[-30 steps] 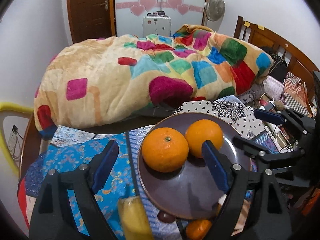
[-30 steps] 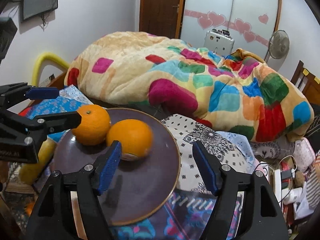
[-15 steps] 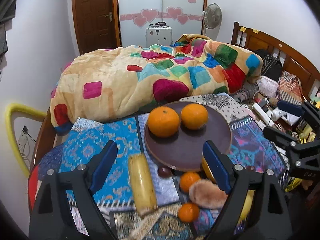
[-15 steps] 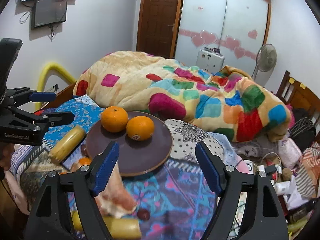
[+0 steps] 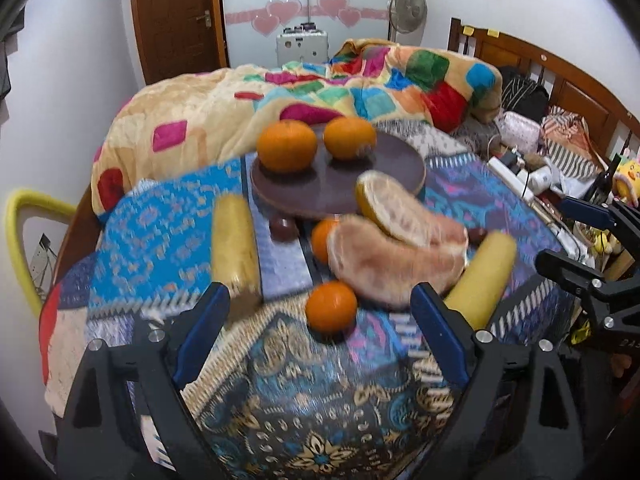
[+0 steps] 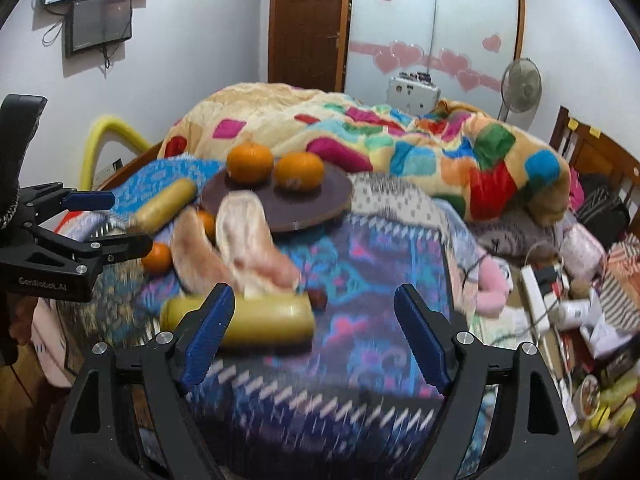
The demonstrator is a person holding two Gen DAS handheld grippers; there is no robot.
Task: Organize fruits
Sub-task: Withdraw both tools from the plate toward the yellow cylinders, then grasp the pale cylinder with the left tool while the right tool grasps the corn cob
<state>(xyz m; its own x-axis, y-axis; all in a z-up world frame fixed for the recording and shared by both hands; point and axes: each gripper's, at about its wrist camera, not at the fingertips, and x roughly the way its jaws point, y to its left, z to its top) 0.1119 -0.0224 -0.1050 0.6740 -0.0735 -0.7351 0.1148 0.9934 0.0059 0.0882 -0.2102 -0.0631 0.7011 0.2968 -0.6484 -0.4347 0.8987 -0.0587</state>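
A dark round plate [image 5: 384, 168] [image 6: 320, 204] on the patterned tablecloth holds two oranges [image 5: 286, 145] [image 5: 349, 137] [image 6: 250, 162] [image 6: 299, 171]. In front of it lie two pomelo pieces [image 5: 394, 264] [image 6: 248, 244], two small oranges [image 5: 331, 306] [image 5: 322, 236] [image 6: 157, 257], two yellow corn cobs [image 5: 235, 248] [image 5: 482, 278] [image 6: 264, 318] [image 6: 164, 204] and a small dark fruit [image 5: 284, 229]. My left gripper [image 5: 320, 344] [image 6: 102, 224] is open and empty, just short of the nearest small orange. My right gripper [image 6: 316, 340] [image 5: 576, 236] is open and empty, near a cob.
A bed with a colourful patchwork quilt [image 5: 320, 92] lies behind the table. A yellow chair frame [image 5: 16, 216] stands at the left. A power strip [image 6: 534, 296], cables and clutter crowd the right side by the wooden headboard [image 5: 560, 80].
Both grippers have pulled back and up from the plate. The loose fruit on the cloth in front of the plate has come into view. Both stay open.
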